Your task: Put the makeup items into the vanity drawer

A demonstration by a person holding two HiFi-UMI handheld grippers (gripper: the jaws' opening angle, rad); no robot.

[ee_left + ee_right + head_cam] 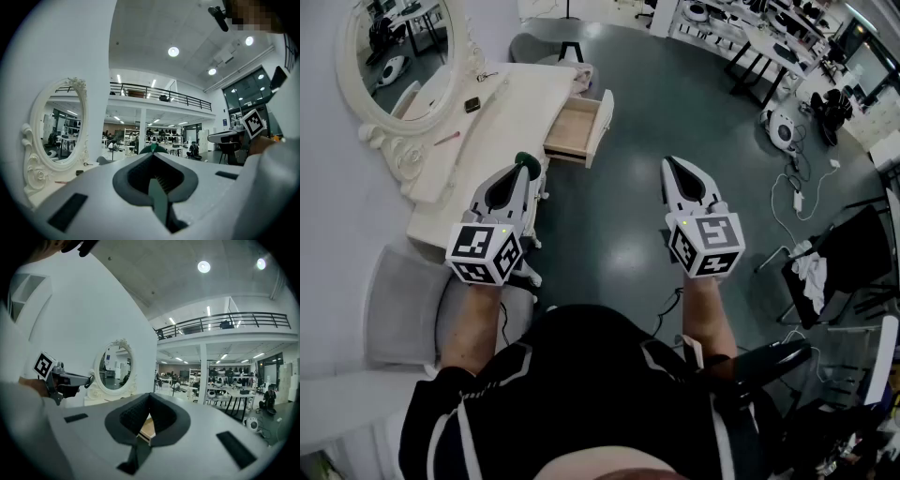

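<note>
The white vanity table stands at the upper left under an oval mirror. Its wooden drawer is pulled open and looks bare inside. On the tabletop lie a small black compact and a pink pencil, with other small items further back. My left gripper hovers near the table's front right corner, short of the drawer; its green-tipped jaws are shut with nothing seen between them. My right gripper hangs over the floor to the drawer's right, its jaws meeting at the tips, holding nothing.
A grey padded chair sits by the table's near end, under my left arm. Another seat stands beyond the drawer. Cables and a white device lie on the dark floor to the right, near a black chair.
</note>
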